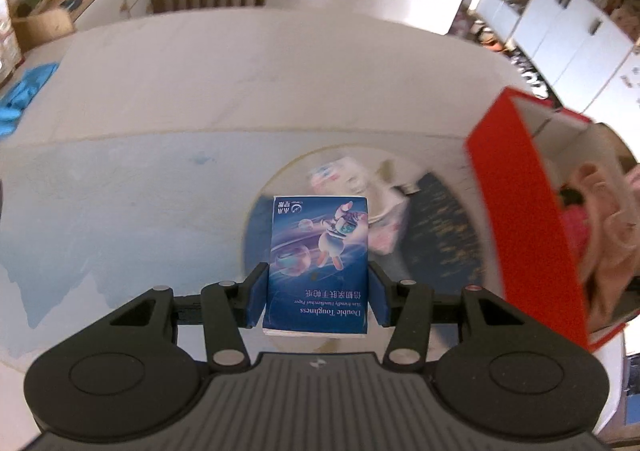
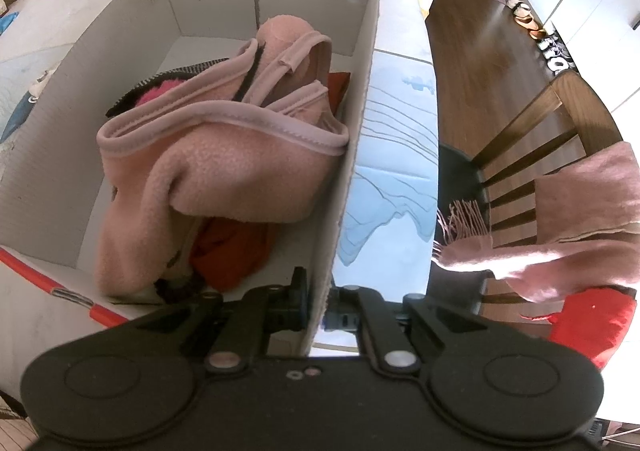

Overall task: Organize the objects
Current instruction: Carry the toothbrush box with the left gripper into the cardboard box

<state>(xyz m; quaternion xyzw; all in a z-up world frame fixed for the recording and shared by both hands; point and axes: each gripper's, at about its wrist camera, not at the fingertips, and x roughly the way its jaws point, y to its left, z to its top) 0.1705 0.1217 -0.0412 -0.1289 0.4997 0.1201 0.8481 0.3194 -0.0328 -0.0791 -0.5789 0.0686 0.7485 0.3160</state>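
one blue tissue pack (image 1: 319, 266) sits clamped in my left gripper (image 1: 318, 293), jaws pressing its two sides, lifted above the round plate (image 1: 448, 235) left of the one red box (image 1: 524, 211). it reads "double toughness, skin-friendly handkerchief paper". my right gripper (image 2: 320, 303) tilts steeply down, jaws pinched on the box's white wall; one pink fleece (image 2: 224, 155) lies inside.
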